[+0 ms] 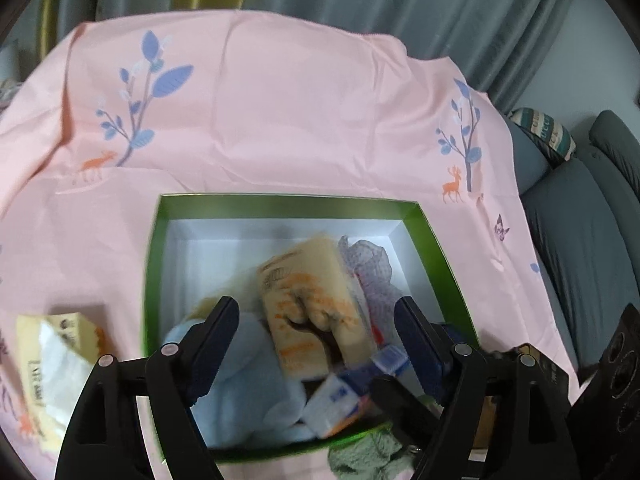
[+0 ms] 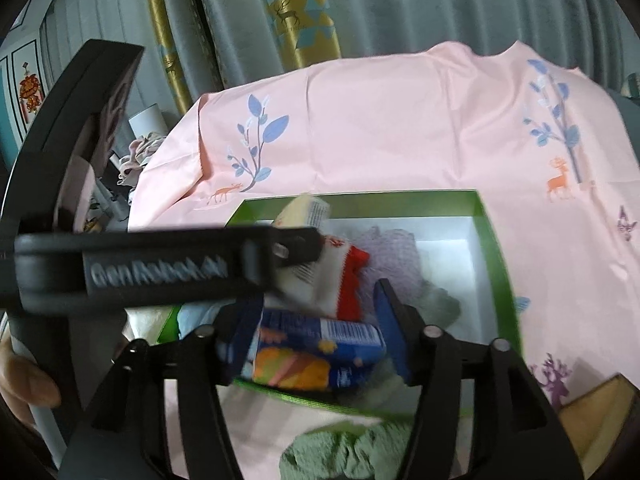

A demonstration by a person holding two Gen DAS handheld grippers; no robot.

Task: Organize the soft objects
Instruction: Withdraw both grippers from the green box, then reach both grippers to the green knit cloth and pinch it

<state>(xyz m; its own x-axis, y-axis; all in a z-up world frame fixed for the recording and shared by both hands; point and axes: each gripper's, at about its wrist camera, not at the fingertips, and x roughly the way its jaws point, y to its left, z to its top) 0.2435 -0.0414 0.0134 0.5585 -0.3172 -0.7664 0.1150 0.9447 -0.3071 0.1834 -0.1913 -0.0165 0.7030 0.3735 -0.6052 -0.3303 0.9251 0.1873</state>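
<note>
Black left tongs point(image 1: 316, 344) and right tongs point(image 2: 316, 334) hang open over a green-rimmed cardboard box point(image 1: 280, 202).
Yellow soft tissue pack point(image 1: 316, 304) and blue snack packet point(image 2: 320, 350) sit loose between unpressed pads; withdraw straight up, avoiding snags.

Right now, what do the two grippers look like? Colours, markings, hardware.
Both are matte black plastic. The left gripper has two angular fingers with dark blue pads and round silver pins at the linkage joints. The right gripper matches: black linkage arms, silver pins, blue pads. In the right wrist view, the left gripper's side carries raised pale lettering, too blurred to read surely. No cables or sleeves show.
</note>
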